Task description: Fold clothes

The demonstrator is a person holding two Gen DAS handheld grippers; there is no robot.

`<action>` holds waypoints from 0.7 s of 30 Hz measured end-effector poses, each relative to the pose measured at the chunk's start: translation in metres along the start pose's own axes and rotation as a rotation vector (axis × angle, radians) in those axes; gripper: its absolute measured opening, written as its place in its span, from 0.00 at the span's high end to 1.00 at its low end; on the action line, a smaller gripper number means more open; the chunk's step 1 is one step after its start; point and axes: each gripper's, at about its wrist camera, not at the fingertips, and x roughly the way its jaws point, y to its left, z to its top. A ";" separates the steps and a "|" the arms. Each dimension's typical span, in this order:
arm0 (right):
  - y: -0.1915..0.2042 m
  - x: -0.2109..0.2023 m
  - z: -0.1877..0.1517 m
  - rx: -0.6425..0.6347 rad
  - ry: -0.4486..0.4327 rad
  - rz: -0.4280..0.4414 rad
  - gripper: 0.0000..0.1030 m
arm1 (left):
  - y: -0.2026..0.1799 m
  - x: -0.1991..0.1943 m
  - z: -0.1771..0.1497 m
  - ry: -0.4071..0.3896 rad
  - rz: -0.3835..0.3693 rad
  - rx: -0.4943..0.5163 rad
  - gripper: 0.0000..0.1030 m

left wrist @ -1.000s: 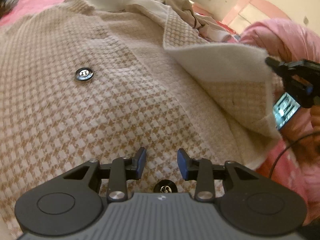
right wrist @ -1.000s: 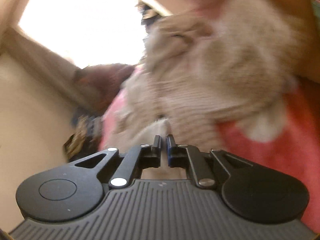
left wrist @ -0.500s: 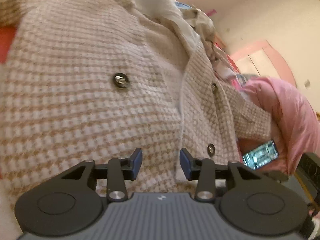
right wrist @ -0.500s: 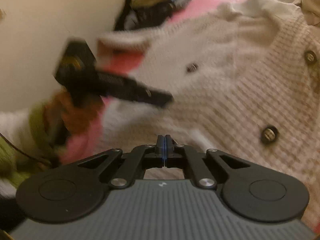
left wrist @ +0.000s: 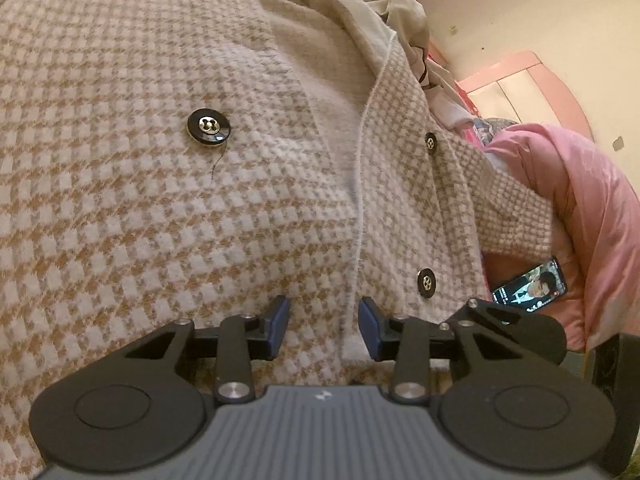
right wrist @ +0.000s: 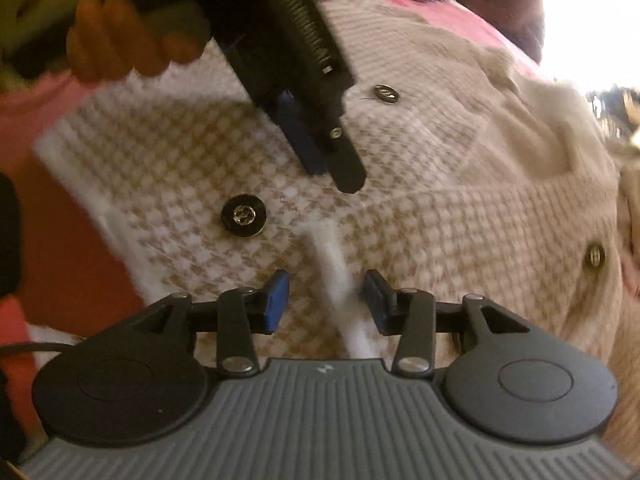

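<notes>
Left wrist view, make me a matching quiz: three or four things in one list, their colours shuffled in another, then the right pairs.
Things:
1. jacket
2. big button
3. quilt
4. finger pads

Colours:
A. pink
B. blue
C. beige and white check
D. black with a silver centre

Pairs: 1-C, 2-D, 3-A, 4-B

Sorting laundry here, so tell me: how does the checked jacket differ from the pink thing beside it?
The checked jacket is beige-and-white houndstooth with dark buttons; the pink cover is plain and shiny, no buttons showing. The checked jacket lies spread out; the pink cover is bunched up. Both are soft fabric.
</notes>
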 end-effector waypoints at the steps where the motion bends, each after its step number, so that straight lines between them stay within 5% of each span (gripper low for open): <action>1: -0.006 -0.001 0.000 0.037 -0.006 -0.001 0.66 | 0.001 0.000 0.000 0.000 -0.003 -0.001 0.61; 3: -0.019 -0.003 0.001 0.129 -0.017 -0.001 0.88 | 0.002 0.000 0.000 0.001 -0.008 -0.004 0.61; 5: -0.035 -0.012 -0.001 0.241 -0.055 0.006 0.97 | 0.003 -0.002 0.000 0.003 -0.012 -0.005 0.61; 12: -0.056 -0.055 -0.013 0.502 -0.217 0.138 0.98 | -0.001 -0.015 0.011 -0.038 -0.031 -0.040 0.52; 17: -0.050 -0.075 -0.020 0.539 -0.260 0.203 0.98 | -0.003 -0.015 0.036 -0.066 -0.070 -0.085 0.49; 21: -0.044 -0.076 -0.018 0.518 -0.271 0.245 0.98 | -0.005 0.015 0.065 0.000 -0.136 -0.130 0.46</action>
